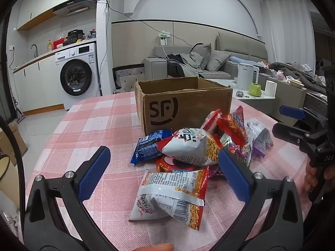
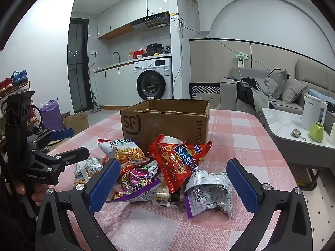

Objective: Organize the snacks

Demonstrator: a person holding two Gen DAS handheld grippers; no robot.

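A pile of snack bags lies on the pink checked tablecloth [image 1: 100,125] in front of an open, empty-looking cardboard box [image 1: 184,102], also in the right wrist view [image 2: 165,121]. My left gripper [image 1: 165,167] is open above a white noodle-snack bag [image 1: 171,196]; a blue packet [image 1: 149,146] and another white bag [image 1: 188,144] lie beyond it. My right gripper [image 2: 173,179] is open over a red chip bag [image 2: 180,159], a purple bag [image 2: 136,179] and a silver-purple bag [image 2: 209,190]. Each gripper shows in the other's view: the right [image 1: 293,121], the left [image 2: 62,142].
A low white side table [image 2: 282,123] with a kettle [image 2: 312,113] and a green cup [image 2: 317,132] stands to the right of the table. A sofa [image 1: 209,67] and a washing machine [image 1: 77,75] are behind. Boxes and a shoe rack [image 2: 14,83] stand on the left.
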